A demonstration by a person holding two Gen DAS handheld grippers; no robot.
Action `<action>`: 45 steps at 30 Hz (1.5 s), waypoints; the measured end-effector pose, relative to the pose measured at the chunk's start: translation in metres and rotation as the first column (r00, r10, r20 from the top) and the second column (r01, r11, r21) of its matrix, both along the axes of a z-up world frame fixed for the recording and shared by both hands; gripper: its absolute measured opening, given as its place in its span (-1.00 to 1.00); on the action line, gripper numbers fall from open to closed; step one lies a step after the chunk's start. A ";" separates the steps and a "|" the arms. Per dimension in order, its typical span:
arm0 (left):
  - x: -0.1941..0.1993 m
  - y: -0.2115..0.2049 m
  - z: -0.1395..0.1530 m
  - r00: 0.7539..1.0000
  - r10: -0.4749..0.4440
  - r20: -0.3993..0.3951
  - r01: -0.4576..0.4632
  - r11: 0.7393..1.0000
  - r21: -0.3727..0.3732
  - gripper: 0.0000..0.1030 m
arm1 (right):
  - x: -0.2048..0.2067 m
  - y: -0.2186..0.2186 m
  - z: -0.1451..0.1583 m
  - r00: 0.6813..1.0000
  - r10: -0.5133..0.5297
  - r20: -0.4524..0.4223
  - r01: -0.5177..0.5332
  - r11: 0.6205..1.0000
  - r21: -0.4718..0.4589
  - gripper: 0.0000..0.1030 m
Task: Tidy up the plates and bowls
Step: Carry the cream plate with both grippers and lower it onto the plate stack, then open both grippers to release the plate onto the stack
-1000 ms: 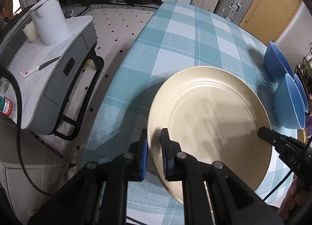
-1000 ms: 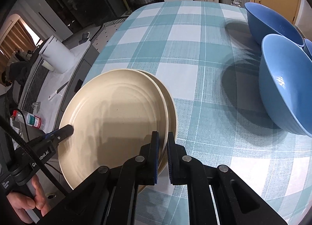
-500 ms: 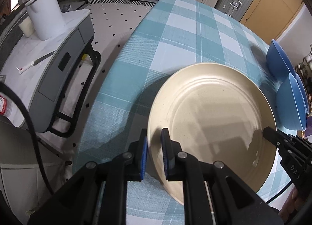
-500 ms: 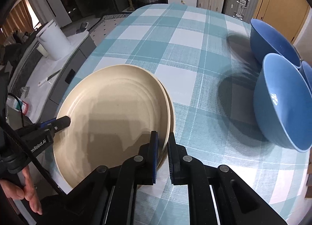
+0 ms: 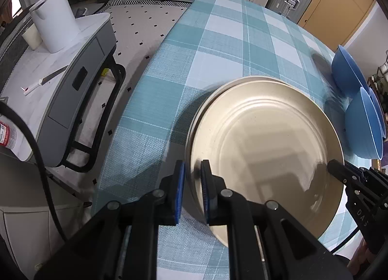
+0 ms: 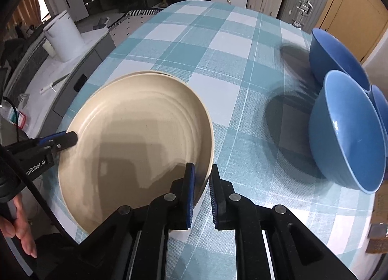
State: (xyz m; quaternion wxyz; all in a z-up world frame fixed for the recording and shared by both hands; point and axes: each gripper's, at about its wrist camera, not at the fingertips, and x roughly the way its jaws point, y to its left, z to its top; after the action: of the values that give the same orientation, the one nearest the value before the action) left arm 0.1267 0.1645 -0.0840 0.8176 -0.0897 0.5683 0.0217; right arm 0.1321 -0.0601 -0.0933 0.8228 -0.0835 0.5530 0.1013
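Note:
A cream plate (image 5: 264,144) is held over a second cream plate (image 5: 215,93) whose rim shows just beyond it on the checked tablecloth. My left gripper (image 5: 192,183) is shut on the top plate's left rim. My right gripper (image 6: 200,184) is shut on its right rim; the plate (image 6: 135,139) fills the left of the right wrist view. Each gripper shows in the other's view, at the plate's opposite edge. Blue bowls (image 6: 346,132) stand to the right, and they show in the left wrist view (image 5: 363,124) too.
The table (image 6: 218,44) has a teal and white checked cloth. Left of it stands a grey side cabinet (image 5: 65,81) with a white canister (image 5: 54,18) and a small cup. Drawers, a basket and suitcases stand beyond the far end.
The held plate has shifted slightly toward the near side, so the lower plate's far rim now shows in the left wrist view. Both grippers stay shut on it.

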 end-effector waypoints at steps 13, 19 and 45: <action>-0.001 0.000 0.000 1.000 0.000 -0.003 0.000 1.000 0.001 -0.79 | -0.005 0.011 -0.008 0.998 0.031 0.054 -0.027 0.998 -0.060 -0.75; -0.003 0.003 0.003 1.000 0.008 0.005 -0.008 1.000 -0.001 -0.79 | -0.007 0.014 -0.009 0.996 0.062 0.069 -0.056 0.994 -0.093 -0.72; -0.020 -0.007 0.033 0.988 0.053 0.143 -0.062 0.996 0.060 -0.76 | -0.022 -0.022 0.025 0.992 0.001 0.127 -0.019 0.990 0.142 -0.58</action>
State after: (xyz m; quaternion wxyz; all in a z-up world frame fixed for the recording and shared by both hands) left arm 0.1064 0.1574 -0.0506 0.8574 -0.0810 0.5051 0.0572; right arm 0.1104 -0.0820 -0.0678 0.8597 -0.0332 0.4903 0.1394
